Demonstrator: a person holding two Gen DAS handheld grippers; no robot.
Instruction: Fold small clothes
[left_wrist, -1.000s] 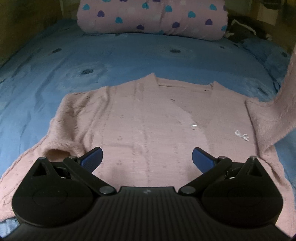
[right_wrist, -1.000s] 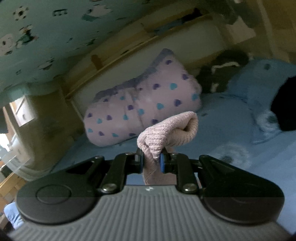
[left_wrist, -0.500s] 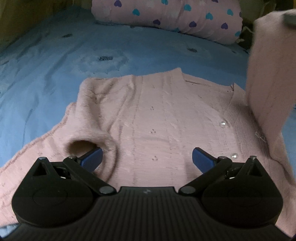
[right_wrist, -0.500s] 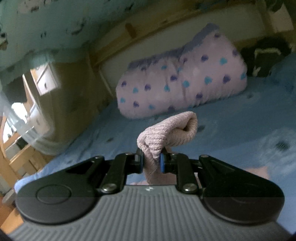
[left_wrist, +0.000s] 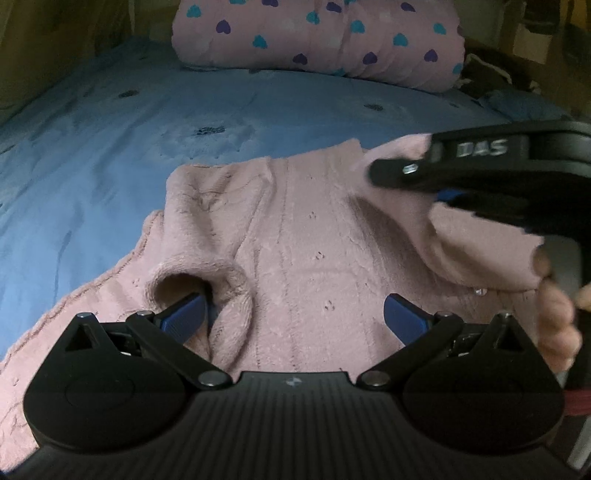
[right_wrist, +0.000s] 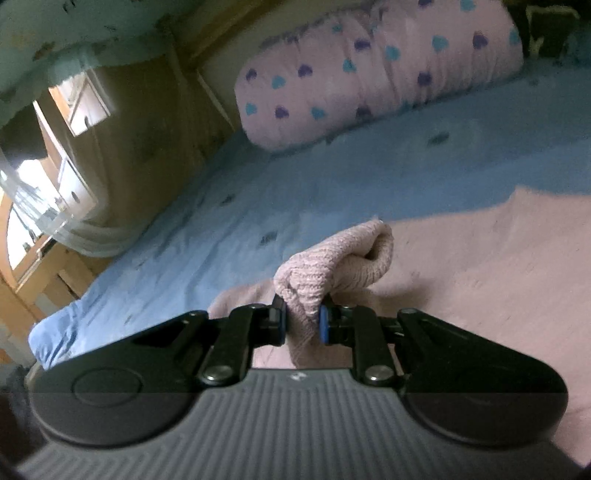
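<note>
Right now, right gripper (right_wrist: 302, 320): jaws clamped on a bunched knit sleeve cuff (right_wrist: 334, 264), held out over the cardigan's front.
Left gripper (left_wrist: 293, 317): low over the garment, jaws wide apart, its left fingertip (left_wrist: 184, 316) tucked in a fabric fold.
Pink cardigan (left_wrist: 295, 240): spread on the blue bedsheet (left_wrist: 110, 129), fuzzy, ribbed, small pearl buttons.
Pillow (left_wrist: 321, 37): pink, heart-printed, at the bed's far end.
</note>
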